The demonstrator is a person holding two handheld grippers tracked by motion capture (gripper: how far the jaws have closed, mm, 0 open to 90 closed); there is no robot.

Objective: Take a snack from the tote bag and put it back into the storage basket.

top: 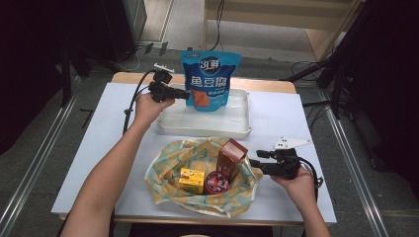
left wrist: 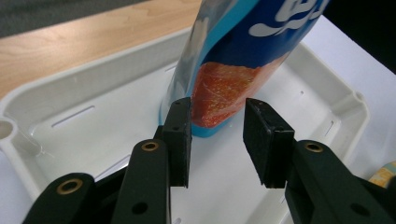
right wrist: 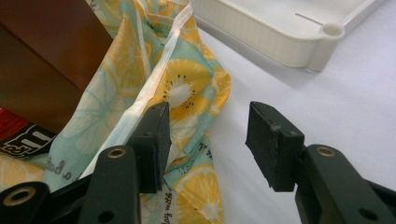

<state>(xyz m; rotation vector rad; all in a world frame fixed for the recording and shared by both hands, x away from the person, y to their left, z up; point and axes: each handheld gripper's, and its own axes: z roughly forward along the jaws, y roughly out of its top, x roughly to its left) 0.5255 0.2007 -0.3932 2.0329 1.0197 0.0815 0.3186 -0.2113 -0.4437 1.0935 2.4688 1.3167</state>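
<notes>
A brown carton (top: 232, 155), yellow box (top: 191, 179) and round tin (top: 217, 182) sit together.

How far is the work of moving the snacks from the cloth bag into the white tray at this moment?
Done, apparently: the blue snack pouch stands upright in the white tray. In hand: the left claw sits open at the pouch's base, not pressing it, and the right claw is open at the fruit-print bag's rim. Probably left: the brown carton, yellow box and round red tin, all in the bag.
</notes>
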